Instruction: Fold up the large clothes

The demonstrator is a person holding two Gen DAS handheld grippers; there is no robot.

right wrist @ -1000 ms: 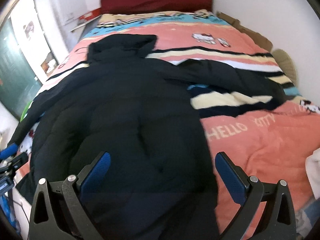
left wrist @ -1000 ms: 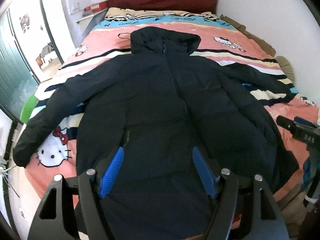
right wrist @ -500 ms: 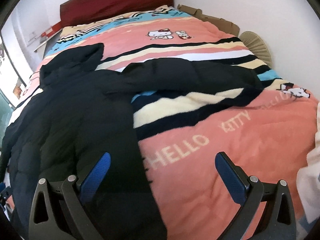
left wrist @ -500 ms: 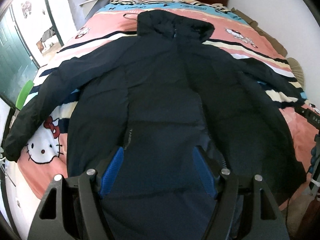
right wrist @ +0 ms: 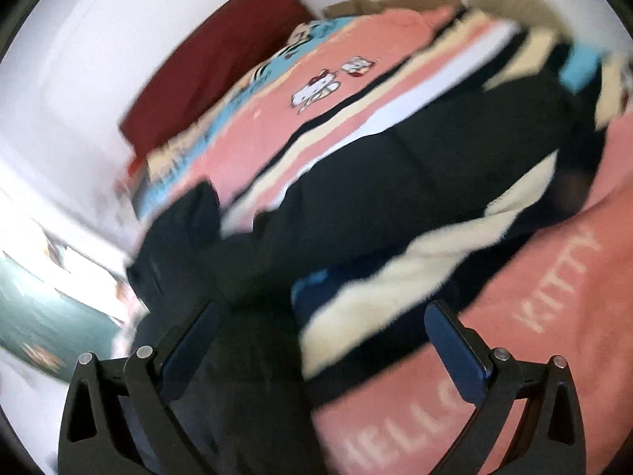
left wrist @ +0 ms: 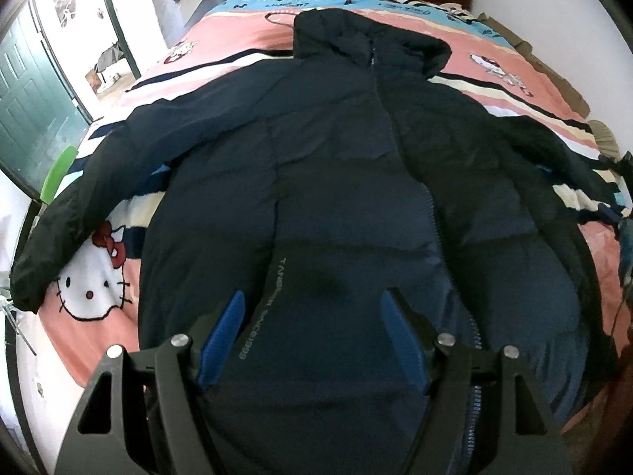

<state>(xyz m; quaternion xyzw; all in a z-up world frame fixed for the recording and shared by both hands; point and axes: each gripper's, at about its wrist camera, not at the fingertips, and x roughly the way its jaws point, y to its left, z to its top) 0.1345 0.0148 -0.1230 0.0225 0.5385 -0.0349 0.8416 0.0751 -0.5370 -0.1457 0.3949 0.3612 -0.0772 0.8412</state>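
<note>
A bed (left wrist: 118, 340) fills the room, covered by a pink Hello Kitty blanket (left wrist: 91, 297) with cream, navy and blue stripes. A dark red headboard (right wrist: 205, 79) stands at the far end against a white wall (right wrist: 99, 59), and a green door (left wrist: 23, 111) stands open on the left side of the left wrist view, with a bright green object (left wrist: 55, 174) just beside the bed edge.

The dark navy hooded jacket (left wrist: 336, 182) lies spread flat, front up and zipped, along the blanket, its hood (left wrist: 368, 43) toward the headboard and both sleeves stretched outward. One sleeve (left wrist: 79, 206) runs to the bed's left edge; the other sleeve (right wrist: 435, 158) lies across the striped band.

The left gripper (left wrist: 312, 336) hovers over the jacket's lower front with its blue pads spread apart, holding nothing. The right gripper (right wrist: 320, 340) is also spread wide and empty, over the jacket's side edge and the blanket.

Compared with 0.5 s ago, the left wrist view sits closer to the jacket, so the printed lettering on the chest now reads larger. The right wrist view has tilted and is heavily motion-blurred; it seems to have swung toward the far sleeve, though the blur makes this uncertain.
</note>
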